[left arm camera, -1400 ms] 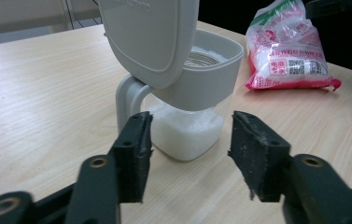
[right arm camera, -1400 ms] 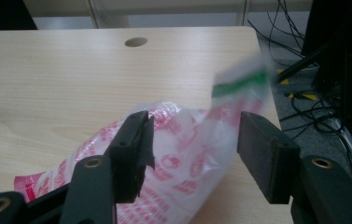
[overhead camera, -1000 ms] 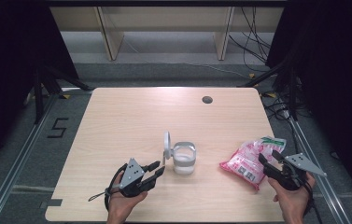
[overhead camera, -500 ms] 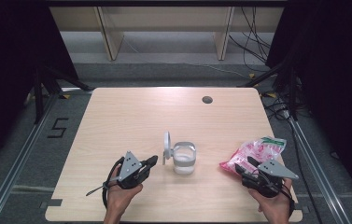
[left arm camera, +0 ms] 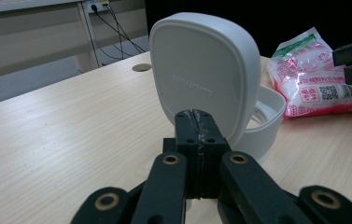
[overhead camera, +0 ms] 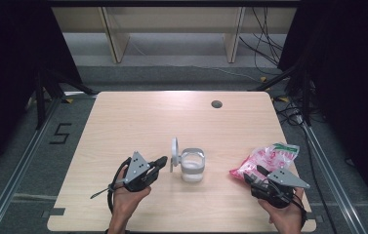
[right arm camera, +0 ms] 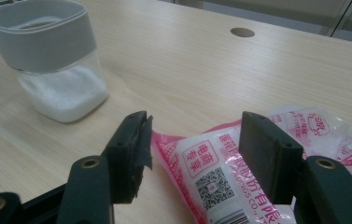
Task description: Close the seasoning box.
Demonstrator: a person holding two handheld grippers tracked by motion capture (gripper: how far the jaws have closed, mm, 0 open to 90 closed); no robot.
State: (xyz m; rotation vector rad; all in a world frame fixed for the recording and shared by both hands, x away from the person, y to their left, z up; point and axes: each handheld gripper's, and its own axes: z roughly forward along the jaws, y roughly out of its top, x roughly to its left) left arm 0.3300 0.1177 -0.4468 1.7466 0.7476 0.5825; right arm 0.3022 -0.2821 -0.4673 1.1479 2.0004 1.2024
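Your left tongs (overhead camera: 161,161) are sitting pinched fully together with nothing between them, just short of the raised lid (left arm camera: 201,74) of the white container (overhead camera: 192,165), while your right tongs (right arm camera: 192,154) are standing about halfway open around the near end of the pink bag (right arm camera: 220,172), its pads not yet pressing. You are lining up to pick up the bag beside the opened, partly filled container on the table (overhead camera: 137,122). Next, I judge, you are needing to close squarely on the bag before lifting.
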